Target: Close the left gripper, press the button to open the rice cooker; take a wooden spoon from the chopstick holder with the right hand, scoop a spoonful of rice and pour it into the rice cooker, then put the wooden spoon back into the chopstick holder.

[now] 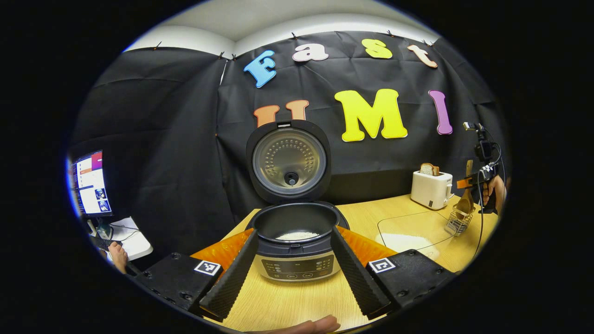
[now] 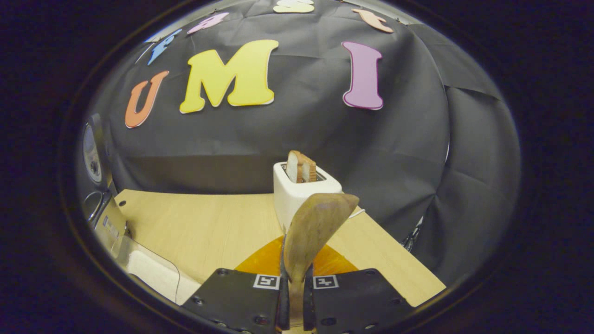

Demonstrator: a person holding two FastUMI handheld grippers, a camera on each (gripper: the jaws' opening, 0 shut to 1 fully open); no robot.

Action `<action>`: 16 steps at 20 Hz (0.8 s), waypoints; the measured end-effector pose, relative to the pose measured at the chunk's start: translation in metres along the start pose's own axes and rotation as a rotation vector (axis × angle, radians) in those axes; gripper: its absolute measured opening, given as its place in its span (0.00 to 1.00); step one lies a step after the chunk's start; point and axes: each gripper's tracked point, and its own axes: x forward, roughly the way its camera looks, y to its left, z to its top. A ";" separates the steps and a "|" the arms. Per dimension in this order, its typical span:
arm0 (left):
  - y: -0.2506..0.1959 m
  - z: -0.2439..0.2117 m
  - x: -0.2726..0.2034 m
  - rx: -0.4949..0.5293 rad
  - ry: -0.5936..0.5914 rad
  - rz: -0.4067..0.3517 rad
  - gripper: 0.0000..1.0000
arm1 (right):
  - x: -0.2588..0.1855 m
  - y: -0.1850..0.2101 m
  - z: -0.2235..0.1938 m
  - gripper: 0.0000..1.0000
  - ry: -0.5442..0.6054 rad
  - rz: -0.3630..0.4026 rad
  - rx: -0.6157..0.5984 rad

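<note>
Left gripper [image 1: 297, 273] is spread wide w/ nothing between its fingers [image 1: 232, 278], hovering over the near edge of the table [image 1: 287, 301] & framing the rice cooker [image 1: 296, 253]. Cooker sits toward the table's near-left part, lid [image 1: 288, 160] swung up and standing upright at the back, inner pot open w/ a small heap of white rice [image 1: 297, 235] at the bottom (control panel faces the camera).

Right gripper [image 2: 295, 290] is pinched tight on the wooden spoon [image 2: 313, 232]: both fingers press the handle, the bowl sticking up and forward, slightly tilted right. In the left gripper view that same gripper [image 1: 473, 183], held by a hand [image 1: 496, 190], is at the table's right edge, spoon [image 1: 465, 199] upright w/ its lower end at the wire chopstick holder [image 1: 458, 222]; can't tell if it's inside or just above.

A clear container holding rice [image 1: 408, 232] lies btw cooker and holder. White toaster [image 2: 301, 195] w/ a bread slice [image 2: 300, 167] poking up stands near the table's far edge by the black cloth wall [image 2: 287, 134]. Monitor [image 1: 90, 183] off the table's left side.
</note>
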 end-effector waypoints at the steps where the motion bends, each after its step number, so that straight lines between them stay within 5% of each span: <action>1: 0.002 0.000 0.000 0.000 0.000 0.003 0.99 | 0.003 -0.001 -0.005 0.12 0.015 -0.005 0.003; 4: 0.002 0.000 0.000 -0.001 0.000 0.005 0.99 | 0.006 -0.009 -0.002 0.28 -0.004 -0.037 0.012; 6: 0.002 0.000 0.000 -0.002 0.000 0.005 0.99 | 0.004 -0.012 0.003 0.29 -0.022 -0.047 0.028; 10: 0.000 0.001 -0.002 -0.005 -0.002 0.006 0.99 | -0.004 -0.016 0.005 0.69 -0.028 -0.066 0.032; 12: 0.000 0.007 -0.004 -0.004 -0.010 0.016 0.99 | -0.011 -0.021 0.006 0.96 -0.039 -0.067 0.030; 16: 0.009 0.012 0.005 -0.058 -0.017 0.035 0.99 | -0.031 -0.023 0.008 0.96 -0.075 -0.047 0.019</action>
